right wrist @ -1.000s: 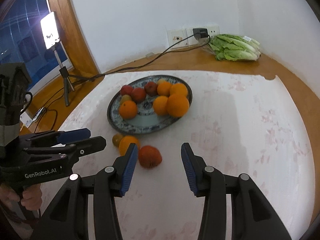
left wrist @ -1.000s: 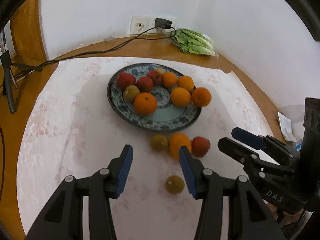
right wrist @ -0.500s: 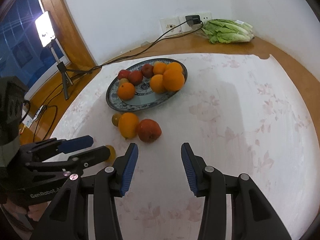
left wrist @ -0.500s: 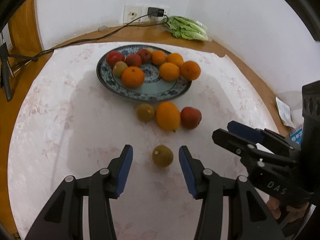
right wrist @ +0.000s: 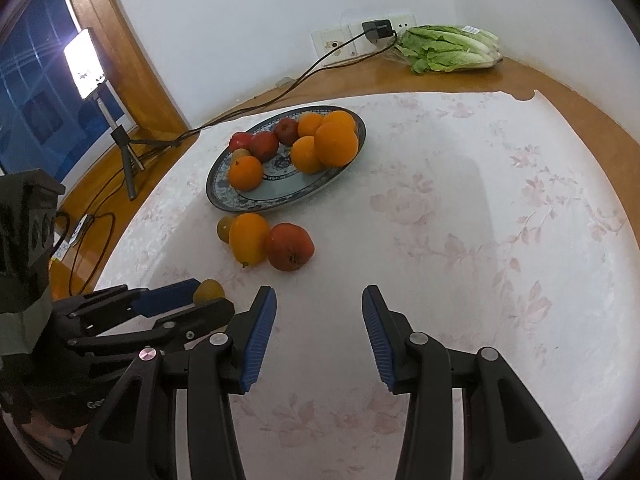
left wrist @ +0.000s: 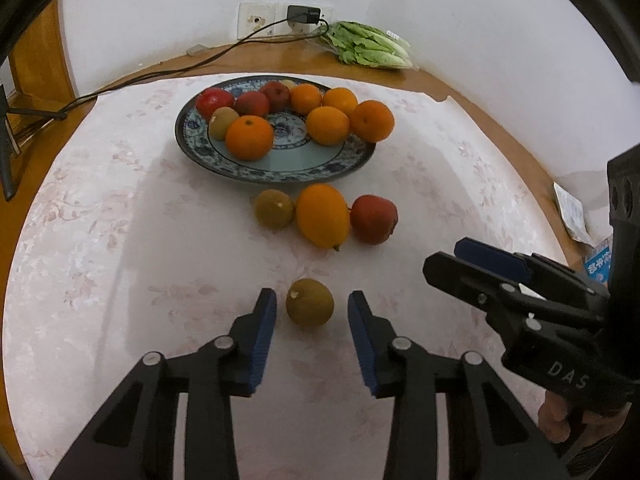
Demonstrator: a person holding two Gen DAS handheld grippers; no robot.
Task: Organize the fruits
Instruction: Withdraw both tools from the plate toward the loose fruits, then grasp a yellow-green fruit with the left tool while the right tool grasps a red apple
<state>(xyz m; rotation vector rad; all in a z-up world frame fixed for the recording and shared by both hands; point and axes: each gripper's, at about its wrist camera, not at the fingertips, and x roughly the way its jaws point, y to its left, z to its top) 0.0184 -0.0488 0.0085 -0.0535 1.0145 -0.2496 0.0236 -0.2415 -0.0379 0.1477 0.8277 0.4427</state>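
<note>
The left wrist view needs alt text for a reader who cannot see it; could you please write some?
The left gripper is closing around a small brownish-green fruit on the floral tablecloth, pads not yet touching it. Beyond lie another brownish-green fruit, an orange and a red fruit, then a blue patterned plate of fruit. The right gripper is at right.

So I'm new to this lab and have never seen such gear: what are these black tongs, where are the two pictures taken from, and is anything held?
No robot here: a person holds a two-finger gripper in each hand, each with a camera looking along its fingers. The left view shows the left gripper with a kiwi between its closing jaws, not yet pinched; the right gripper shows beside it. The right view shows the right gripper open and empty. On the tablecloth sit a plate of fruit and, before it, another kiwi, an orange and an apple. Lettuce lies by the wall.
</note>
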